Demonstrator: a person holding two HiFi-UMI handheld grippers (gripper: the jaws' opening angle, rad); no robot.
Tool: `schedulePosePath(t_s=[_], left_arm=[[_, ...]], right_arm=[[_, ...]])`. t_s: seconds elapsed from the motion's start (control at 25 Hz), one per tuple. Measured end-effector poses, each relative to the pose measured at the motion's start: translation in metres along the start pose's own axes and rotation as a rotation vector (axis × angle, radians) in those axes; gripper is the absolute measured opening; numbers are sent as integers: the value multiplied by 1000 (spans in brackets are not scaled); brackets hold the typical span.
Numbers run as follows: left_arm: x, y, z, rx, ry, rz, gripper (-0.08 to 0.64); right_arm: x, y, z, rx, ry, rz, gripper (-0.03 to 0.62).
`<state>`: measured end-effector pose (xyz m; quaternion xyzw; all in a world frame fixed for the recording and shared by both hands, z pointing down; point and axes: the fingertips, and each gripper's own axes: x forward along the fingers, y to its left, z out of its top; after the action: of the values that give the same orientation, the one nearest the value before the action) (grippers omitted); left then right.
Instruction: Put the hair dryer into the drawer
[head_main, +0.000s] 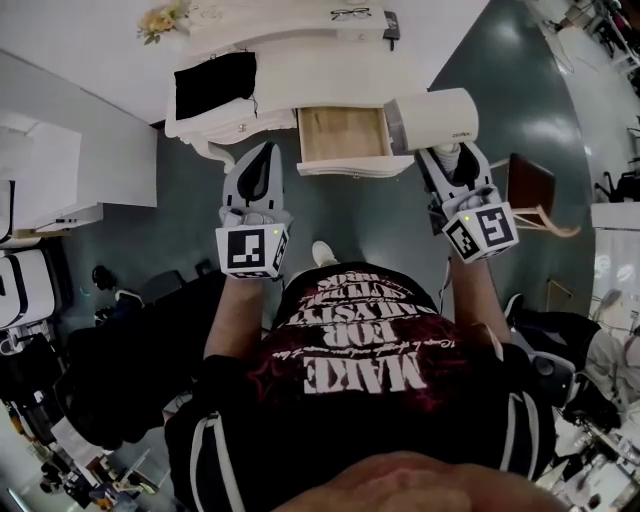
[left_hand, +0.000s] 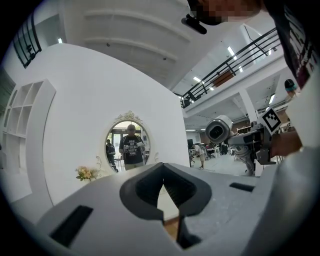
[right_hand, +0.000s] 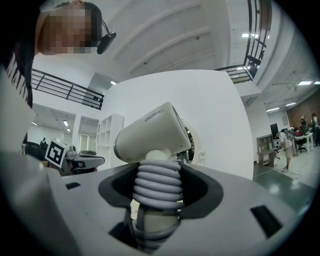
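Observation:
The cream hair dryer (head_main: 433, 120) hangs just right of the open drawer (head_main: 343, 136), whose wooden inside shows. My right gripper (head_main: 446, 158) is shut on its handle, which is wrapped in grey cord coils (right_hand: 158, 184); the barrel (right_hand: 150, 134) points left above the jaws. My left gripper (head_main: 263, 152) hovers at the drawer's left front corner, shut with nothing in it. In the left gripper view its jaws (left_hand: 163, 187) meet, and the hair dryer (left_hand: 218, 131) shows at right.
The white dressing table (head_main: 300, 75) carries a black cloth (head_main: 214, 84), glasses (head_main: 350, 13) and flowers (head_main: 160, 20). An oval mirror (left_hand: 127, 145) hangs on the wall behind. A brown stool (head_main: 530, 192) stands to the right, and dark clutter lies on the floor at left.

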<state>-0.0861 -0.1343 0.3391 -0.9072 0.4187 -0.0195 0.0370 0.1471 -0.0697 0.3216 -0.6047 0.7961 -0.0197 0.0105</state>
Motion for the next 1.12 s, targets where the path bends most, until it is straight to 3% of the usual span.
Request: schedulePosePath(t_s=[0.24, 0.68, 1.12], left_arm=[[7, 23, -4, 11, -7, -16, 3], [17, 46, -9, -39, -20, -51, 3], [19, 42, -6, -46, -17, -43, 3]], right_arm=[[18, 11, 1, -14, 12, -16, 241], [35, 27, 8, -21, 37, -36, 241], [35, 18, 17, -11, 20, -28, 241]])
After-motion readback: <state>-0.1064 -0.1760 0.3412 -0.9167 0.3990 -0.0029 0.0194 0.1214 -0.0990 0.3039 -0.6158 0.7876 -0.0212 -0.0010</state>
